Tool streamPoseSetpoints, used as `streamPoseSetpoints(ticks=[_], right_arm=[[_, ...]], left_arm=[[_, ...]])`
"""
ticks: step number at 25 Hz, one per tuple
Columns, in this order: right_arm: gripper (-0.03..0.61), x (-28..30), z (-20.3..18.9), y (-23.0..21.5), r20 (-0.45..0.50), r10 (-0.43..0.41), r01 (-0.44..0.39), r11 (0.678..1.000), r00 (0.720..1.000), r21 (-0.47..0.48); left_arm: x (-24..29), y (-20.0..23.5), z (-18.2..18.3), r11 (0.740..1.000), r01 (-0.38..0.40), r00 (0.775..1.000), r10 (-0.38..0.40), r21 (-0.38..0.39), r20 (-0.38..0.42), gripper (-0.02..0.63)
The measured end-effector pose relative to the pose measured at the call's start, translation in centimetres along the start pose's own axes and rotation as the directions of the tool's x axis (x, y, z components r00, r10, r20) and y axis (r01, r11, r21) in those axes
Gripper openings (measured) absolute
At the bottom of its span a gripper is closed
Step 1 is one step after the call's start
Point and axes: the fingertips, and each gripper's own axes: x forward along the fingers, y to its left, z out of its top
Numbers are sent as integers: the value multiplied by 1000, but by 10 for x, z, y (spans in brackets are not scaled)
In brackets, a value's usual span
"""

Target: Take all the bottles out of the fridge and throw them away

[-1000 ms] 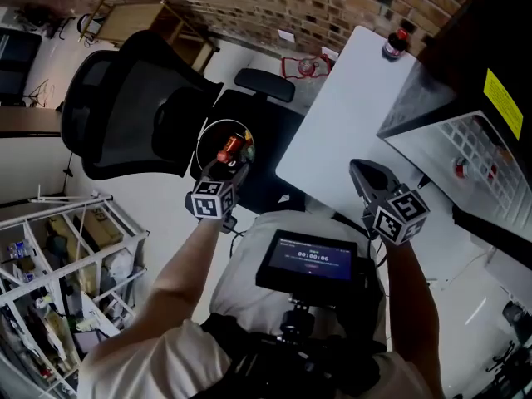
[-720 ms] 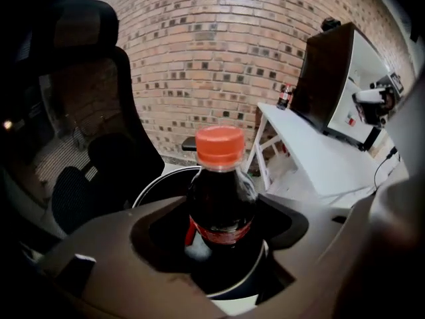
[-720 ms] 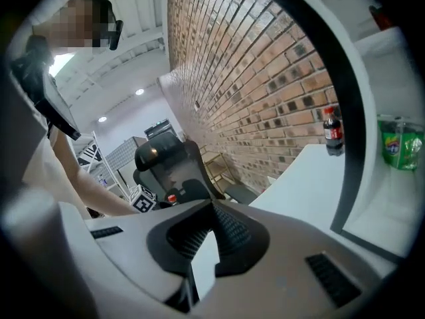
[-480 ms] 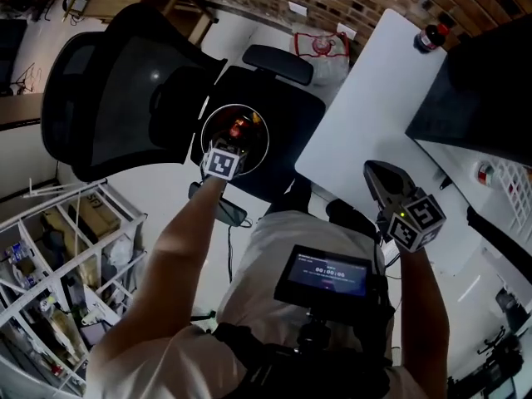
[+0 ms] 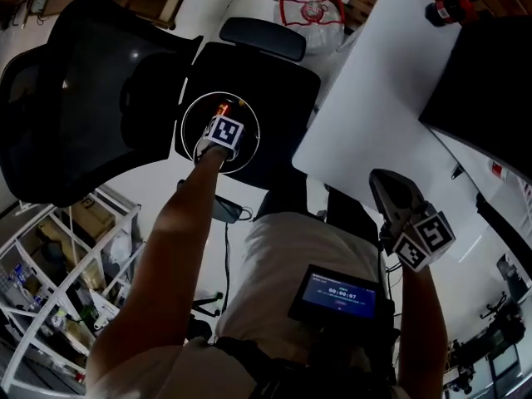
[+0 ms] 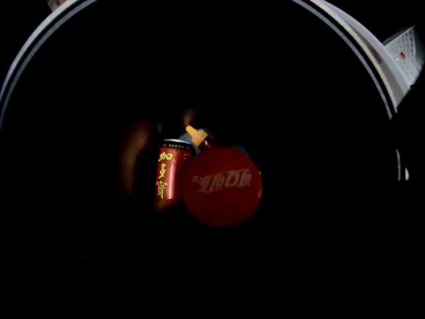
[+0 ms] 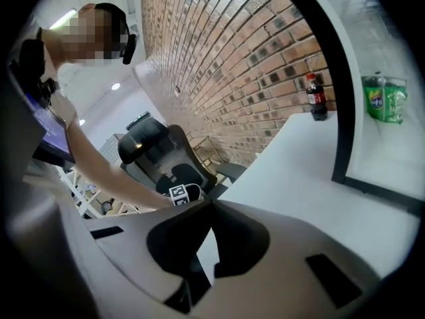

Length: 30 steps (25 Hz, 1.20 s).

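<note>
My left gripper [image 5: 223, 123] points down into a round white-rimmed bin [image 5: 251, 150] on the office chair seat, its tips hidden inside. In the left gripper view a red cola bottle cap [image 6: 222, 186] fills the middle, close to the camera. The jaws are lost in the dark, standing wide about that bottle. Deeper in the bin [image 6: 372, 52] lies a red can [image 6: 169, 178] with yellow characters. My right gripper [image 5: 378, 175] [image 7: 211, 203] hangs shut and empty over the white table's near edge. Another cola bottle [image 5: 449, 8] [image 7: 316, 97] stands on the table, and a green bottle [image 7: 384, 98] sits in the fridge.
The black office chair [image 5: 83, 98] stands left of the white table [image 5: 374, 98]. The dark fridge [image 5: 490, 81] sits at the table's right. A white wire shelf rack [image 5: 50, 281] is at lower left. A small screen [image 5: 339, 293] hangs at the person's chest.
The left arm has reached down and the gripper has tipped from slanted to nearly straight down into the bin, carrying the red-capped bottle. The right gripper has sunk slightly.
</note>
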Motion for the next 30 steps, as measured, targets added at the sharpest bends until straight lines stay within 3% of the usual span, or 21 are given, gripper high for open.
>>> streamPoseSetpoints(ticks=[2, 5, 12, 15, 20, 25, 27, 30], right_arm=[[0, -1, -4, 0, -2, -11, 11, 1000, 1000, 7], [0, -9, -14, 1, -9, -25, 25, 999, 1000, 21], [0, -28, -24, -11, 18, -82, 81, 996, 996, 35], [0, -28, -19, -10, 50, -79, 78, 997, 996, 28], [0, -31, -4, -1, 111, -56, 55, 998, 992, 6], [0, -49, 9, 3, 172, -61, 63, 998, 983, -6], [0, -61, 12, 2, 197, -67, 68, 998, 978, -1], [0, -76, 20, -7, 257, -85, 87, 996, 963, 4]], left_arm=[[12, 7, -6, 1000, 3, 998, -4, -18, -60, 313], [25, 13, -2, 999, -32, 997, 31, -8, -71, 314], [29, 15, 24, 987, -116, 993, 112, 114, 46, 331], [2, 18, 26, 980, -167, 985, 160, 109, 70, 331], [-45, 14, 18, 976, -207, 964, 193, 63, 181, 331], [-108, -3, 11, 965, -260, 900, 231, 29, 368, 327], [-135, -20, 10, 966, -259, 863, 223, 18, 453, 200], [-180, -44, 28, 960, -278, 786, 207, 33, 582, 46]])
